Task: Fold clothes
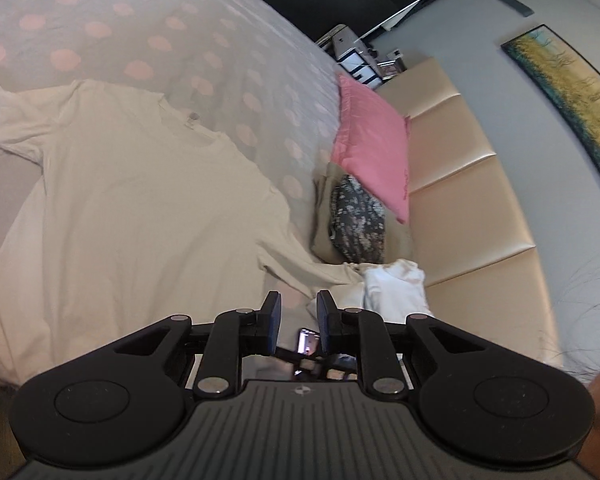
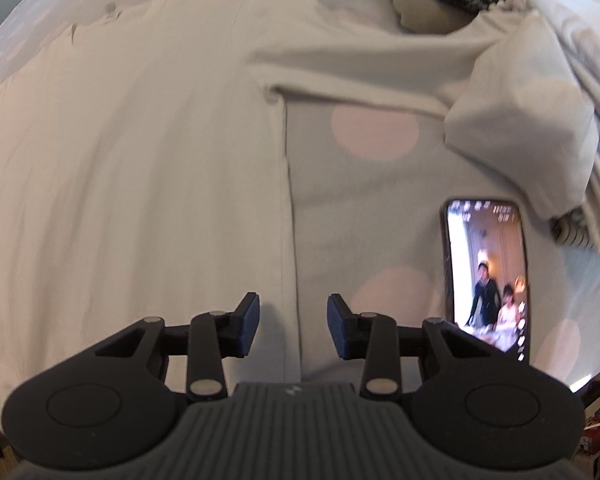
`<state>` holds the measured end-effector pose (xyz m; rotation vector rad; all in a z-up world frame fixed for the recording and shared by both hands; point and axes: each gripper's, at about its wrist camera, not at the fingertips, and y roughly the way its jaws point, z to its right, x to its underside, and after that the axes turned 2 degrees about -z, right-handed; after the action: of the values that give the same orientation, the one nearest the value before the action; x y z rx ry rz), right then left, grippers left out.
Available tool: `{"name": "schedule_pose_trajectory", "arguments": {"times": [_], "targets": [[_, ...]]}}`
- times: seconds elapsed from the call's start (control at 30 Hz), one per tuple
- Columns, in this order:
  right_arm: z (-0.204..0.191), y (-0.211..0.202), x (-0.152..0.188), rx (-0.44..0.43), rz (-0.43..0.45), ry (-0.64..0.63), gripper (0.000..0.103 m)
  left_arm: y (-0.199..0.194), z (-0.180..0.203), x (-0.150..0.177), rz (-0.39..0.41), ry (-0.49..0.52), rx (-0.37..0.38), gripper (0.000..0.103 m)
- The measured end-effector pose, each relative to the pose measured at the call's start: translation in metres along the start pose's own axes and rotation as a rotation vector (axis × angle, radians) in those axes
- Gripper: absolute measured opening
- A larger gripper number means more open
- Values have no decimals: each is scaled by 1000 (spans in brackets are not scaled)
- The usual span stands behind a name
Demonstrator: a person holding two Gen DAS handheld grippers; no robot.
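We see a grey bedspread with pink dots, and spread flat on it a cream long-sleeved shirt. Our left gripper hovers narrowly parted, empty, near its sleeve. Our right gripper gapes wider, empty, over the shirt's right edge, left of a lit phone.
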<state>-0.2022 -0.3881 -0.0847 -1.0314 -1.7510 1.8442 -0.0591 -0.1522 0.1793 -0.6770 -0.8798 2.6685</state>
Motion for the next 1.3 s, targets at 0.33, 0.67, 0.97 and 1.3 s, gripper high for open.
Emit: {"name": "schedule_pose_trajectory", "arguments": {"times": [0.33,0.67,0.97,1.3], "targets": [[-19,-8,38,-17,-73,-127,26,-14,20,24,15,56,102,16],[-22,7,57,71,-118,-192,3,-29,25,37,38,20,151,16],[-24,-6,70,282,-58,-251,0,-50,33,47,50,67,165,16],[-53,-19,77,36,-23,-295,5,-59,28,53,98,89,160,22]]}}
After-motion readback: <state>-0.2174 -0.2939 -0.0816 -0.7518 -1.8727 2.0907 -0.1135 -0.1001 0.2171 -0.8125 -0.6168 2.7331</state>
